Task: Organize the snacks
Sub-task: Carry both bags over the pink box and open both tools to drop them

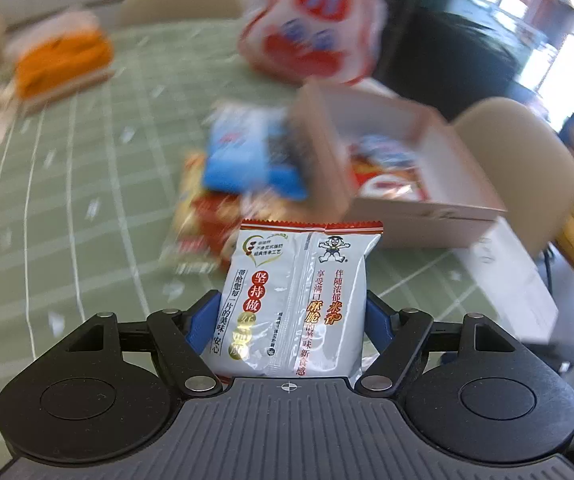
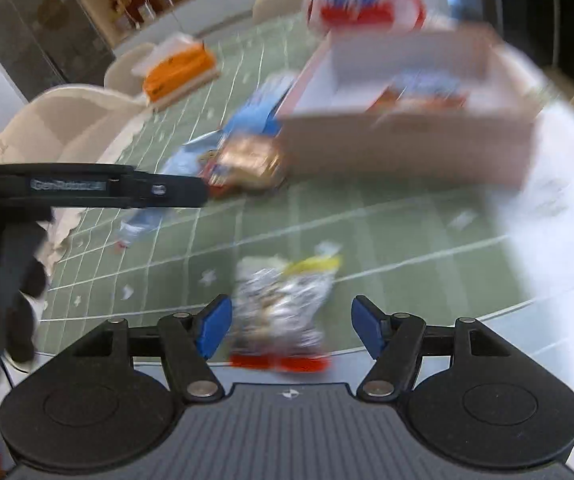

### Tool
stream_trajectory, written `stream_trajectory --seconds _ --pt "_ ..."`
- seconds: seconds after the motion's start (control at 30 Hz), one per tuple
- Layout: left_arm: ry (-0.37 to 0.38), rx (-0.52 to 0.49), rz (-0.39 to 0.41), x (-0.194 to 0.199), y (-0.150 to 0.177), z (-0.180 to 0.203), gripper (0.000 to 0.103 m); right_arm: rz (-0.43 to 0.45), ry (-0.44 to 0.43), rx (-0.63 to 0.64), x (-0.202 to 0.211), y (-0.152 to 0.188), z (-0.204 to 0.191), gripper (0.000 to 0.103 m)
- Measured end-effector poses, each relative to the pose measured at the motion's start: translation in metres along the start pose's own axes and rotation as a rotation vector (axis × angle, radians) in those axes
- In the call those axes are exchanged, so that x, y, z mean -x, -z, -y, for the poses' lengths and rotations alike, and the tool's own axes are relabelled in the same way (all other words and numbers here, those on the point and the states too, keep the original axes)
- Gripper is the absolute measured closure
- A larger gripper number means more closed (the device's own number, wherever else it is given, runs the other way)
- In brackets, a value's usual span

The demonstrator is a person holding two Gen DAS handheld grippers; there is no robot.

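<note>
So we've got the green checked tablecloth (image 1: 67,200) filling most of both views; the open cardboard box (image 1: 403,184) sits right of centre in the left wrist view and upper right in the right wrist view, already with some packets inside; behind it at the top of both frames there's a big red and white bag (image 1: 311,20), too blurred to read; an orange pack (image 1: 61,60) is off in the upper left.

A blue packet (image 1: 247,160) and a reddish packet (image 1: 203,216) lie just beside the box's near-left wall.

Our left gripper (image 1: 293,320) is clamped on a silver rice cracker packet (image 1: 299,296); it stands with its long axis running up the frame, serrated red top edge pointing at the box, which is ahead and a bit right; so we reckon that's the arm nearest to a drop-in. Print is readable here: 坚持做 in red down the left panel, 米香 in orange on the right, plus the little cartoon boy logo.

Our right gripper (image 2: 291,324) is spread wide, blue pads either side of a crinkly silver packet (image 2: 283,312) with a yellow end and a red end; not touching it as far as we can tell; its long axis points up the frame too. The other tool in the left of that view shows "GenRobot", blurry.
</note>
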State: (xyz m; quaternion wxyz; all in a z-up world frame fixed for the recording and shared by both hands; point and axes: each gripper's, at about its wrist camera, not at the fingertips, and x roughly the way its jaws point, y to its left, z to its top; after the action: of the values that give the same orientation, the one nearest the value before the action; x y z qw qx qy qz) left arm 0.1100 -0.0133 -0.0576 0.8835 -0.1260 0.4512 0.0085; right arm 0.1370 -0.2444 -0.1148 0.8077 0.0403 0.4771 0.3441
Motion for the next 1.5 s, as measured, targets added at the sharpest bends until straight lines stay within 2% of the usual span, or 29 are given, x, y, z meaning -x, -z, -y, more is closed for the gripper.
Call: stream_trajectory --seconds 0.03,0.1,0.17,0.2,0.27,0.37,0.43,0.5,0.67,0.73,0.8,0.9,0.93,0.97,1.03,1.1,1.2,1.33,1.5 --pt "-0.004 0.023 -0.007 -0.003 0.003 -0.002 0.023 -0.037 0.016 0.008 -0.011 -0.001 -0.006 0.033" --pt "-0.023 0.027 -0.016 -0.003 0.006 -0.001 0.023 -0.007 0.083 0.136 -0.017 -0.001 -0.030 0.034" --pt "-0.035 0.027 -0.019 -0.001 0.007 0.001 0.023 -0.045 0.130 0.310 -0.027 0.003 -0.049 0.047" --pt "-0.037 0.026 -0.023 -0.001 0.007 0.002 0.023 -0.048 0.133 0.368 -0.026 0.006 -0.053 0.048" --pt "-0.043 0.015 -0.034 0.002 0.008 0.007 0.023 -0.065 0.097 0.403 -0.021 0.006 -0.050 0.053" --pt "-0.035 -0.008 -0.038 0.009 0.008 0.019 0.023 -0.059 0.051 0.384 0.000 -0.003 -0.033 0.054" --pt "-0.014 -0.035 -0.023 0.017 0.001 0.031 0.023 -0.006 0.030 0.367 0.024 -0.018 -0.020 0.054" --pt "0.033 -0.060 0.014 0.029 -0.012 0.046 0.023 0.088 0.021 0.355 0.059 -0.040 -0.009 0.054" --pt "0.182 -0.089 0.202 0.063 -0.065 0.080 0.023 0.375 0.070 0.319 0.131 -0.115 0.012 0.054" --pt "0.188 -0.102 0.254 0.059 -0.089 0.092 0.023 0.442 0.077 0.290 0.142 -0.143 0.023 0.054" --pt "0.199 -0.102 0.246 0.036 -0.112 0.101 0.023 0.468 0.089 0.251 0.142 -0.170 0.035 0.054" --pt "0.290 -0.058 0.142 -0.034 -0.135 0.107 0.023 0.423 0.088 0.184 0.119 -0.200 0.058 0.054" --pt "0.299 -0.060 0.103 -0.058 -0.137 0.110 0.023 0.392 0.095 0.163 0.107 -0.205 0.066 0.054" --pt "0.279 -0.079 0.061 -0.082 -0.137 0.114 0.023 0.357 0.108 0.137 0.095 -0.209 0.074 0.054" --pt "0.189 -0.141 0.002 -0.123 -0.131 0.121 0.024 0.299 0.131 0.090 0.075 -0.211 0.089 0.054" --pt "0.159 -0.191 -0.009 -0.142 -0.126 0.126 0.024 0.244 0.141 0.051 0.053 -0.211 0.106 0.054" --pt "0.167 -0.265 0.004 -0.148 -0.118 0.131 0.024 0.196 0.164 0.044 0.036 -0.204 0.119 0.054" --pt "0.166 -0.369 0.061 -0.140 -0.110 0.141 0.023 0.105 0.119 0.062 -0.008 -0.216 0.117 0.054" --pt "0.155 -0.341 0.100 -0.123 -0.109 0.120 0.024 0.009 0.197 0.061 -0.052 -0.212 0.119 0.054"
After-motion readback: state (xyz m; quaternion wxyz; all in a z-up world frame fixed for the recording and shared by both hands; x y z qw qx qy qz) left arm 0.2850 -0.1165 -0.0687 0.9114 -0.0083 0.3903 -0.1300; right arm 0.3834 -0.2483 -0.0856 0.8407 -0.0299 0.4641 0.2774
